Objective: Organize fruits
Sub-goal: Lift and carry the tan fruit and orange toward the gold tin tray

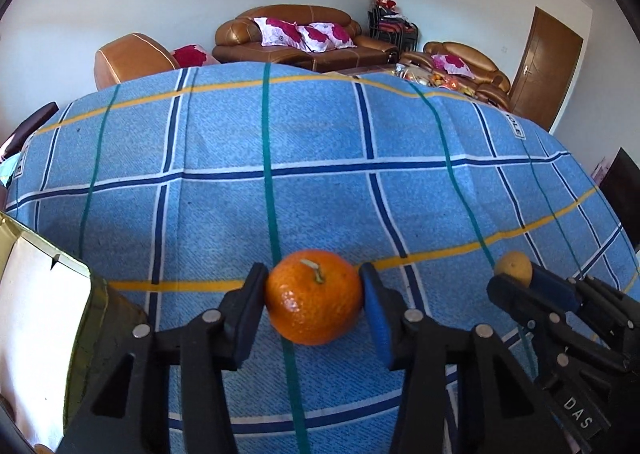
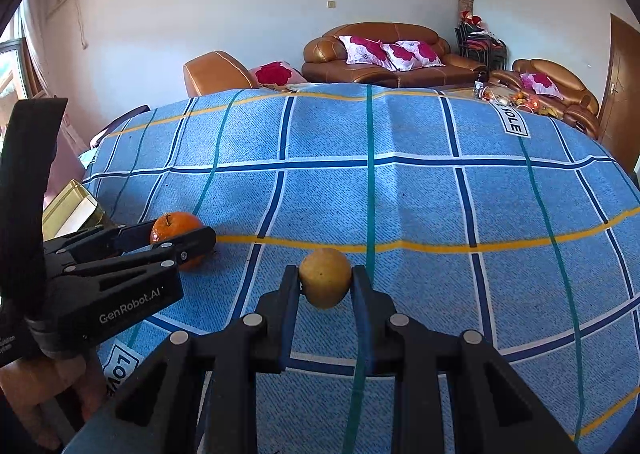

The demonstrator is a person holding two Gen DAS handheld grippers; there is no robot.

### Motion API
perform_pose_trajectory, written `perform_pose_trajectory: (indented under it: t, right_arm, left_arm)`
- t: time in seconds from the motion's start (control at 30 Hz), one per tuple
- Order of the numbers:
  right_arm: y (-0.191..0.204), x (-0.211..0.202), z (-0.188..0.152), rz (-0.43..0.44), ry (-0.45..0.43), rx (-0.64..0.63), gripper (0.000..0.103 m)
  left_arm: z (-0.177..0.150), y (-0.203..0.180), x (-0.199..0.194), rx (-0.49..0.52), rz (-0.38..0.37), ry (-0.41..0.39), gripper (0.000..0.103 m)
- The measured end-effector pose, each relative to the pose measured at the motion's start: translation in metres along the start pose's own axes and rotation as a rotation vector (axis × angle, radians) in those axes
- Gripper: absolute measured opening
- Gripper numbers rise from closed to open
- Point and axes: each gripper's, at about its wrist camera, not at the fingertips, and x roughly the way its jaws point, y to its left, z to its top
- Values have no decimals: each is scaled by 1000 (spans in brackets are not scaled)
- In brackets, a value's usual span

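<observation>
An orange tangerine (image 1: 314, 306) with a short stalk rests on the blue checked cloth (image 1: 320, 158). My left gripper (image 1: 314, 288) is shut on it, one pad against each side. The right wrist view shows the same grip from the side, the left gripper (image 2: 182, 240) low at the left around the tangerine (image 2: 172, 226). My right gripper (image 2: 325, 280) is shut on a small yellow fruit (image 2: 325, 282), held just over the cloth near the yellow stripe. In the left wrist view the right gripper (image 1: 520, 282) and its yellow fruit (image 1: 514, 272) appear at the lower right.
An open gold box (image 1: 44, 294) with a pale inside stands at the cloth's left edge, close to the left gripper; the gold box (image 2: 72, 206) also shows in the right wrist view. A hand (image 2: 48, 386) holds the left gripper. Brown sofas (image 1: 288, 34) stand beyond the table.
</observation>
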Motion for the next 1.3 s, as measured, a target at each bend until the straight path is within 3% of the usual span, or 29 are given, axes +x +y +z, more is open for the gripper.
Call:
perform_pose_trajectory:
  t: [0.37, 1.3]
  right_arm:
    - [4, -6, 1, 17, -41, -9, 28]
    - [12, -29, -4, -20, -173, -37, 28]
  left_arm:
    - [-2, 3, -20, 16, -5, -88, 48]
    - [-11, -14, -59, 102, 74, -292, 48]
